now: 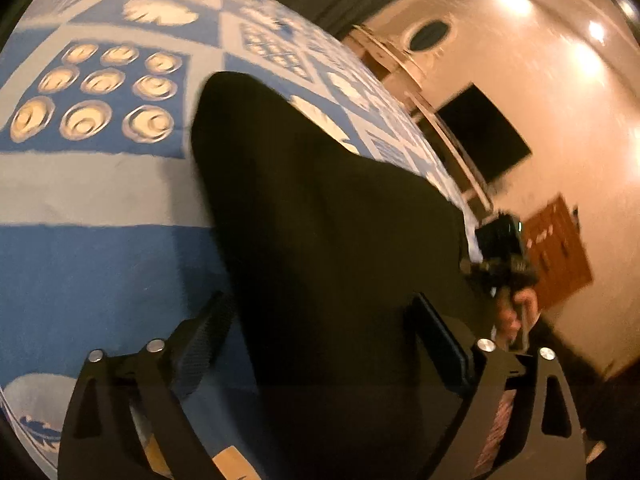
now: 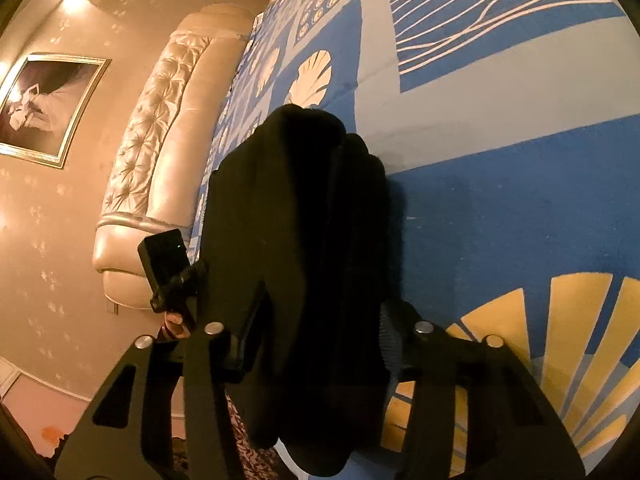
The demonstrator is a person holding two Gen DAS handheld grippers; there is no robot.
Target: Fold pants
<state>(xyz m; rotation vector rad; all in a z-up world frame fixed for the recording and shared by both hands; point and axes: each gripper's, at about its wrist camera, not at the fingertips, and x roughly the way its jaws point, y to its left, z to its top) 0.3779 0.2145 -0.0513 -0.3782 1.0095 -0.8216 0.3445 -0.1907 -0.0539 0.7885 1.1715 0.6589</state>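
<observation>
Left wrist view: black pants (image 1: 320, 208) between spread fingers of left hand-held gripper (image 1: 320, 336), over blue bedspread (image 1: 100, 248).

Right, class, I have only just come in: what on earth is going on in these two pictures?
A person is folding black pants on a bed with a blue patterned bedspread, holding a gripper in each hand. The left gripper and the right gripper both have the dark cloth between their fingers, bunched up over the bedspread. How tightly either one grips is hard to tell. A padded headboard stands at the bed's far end.
</observation>
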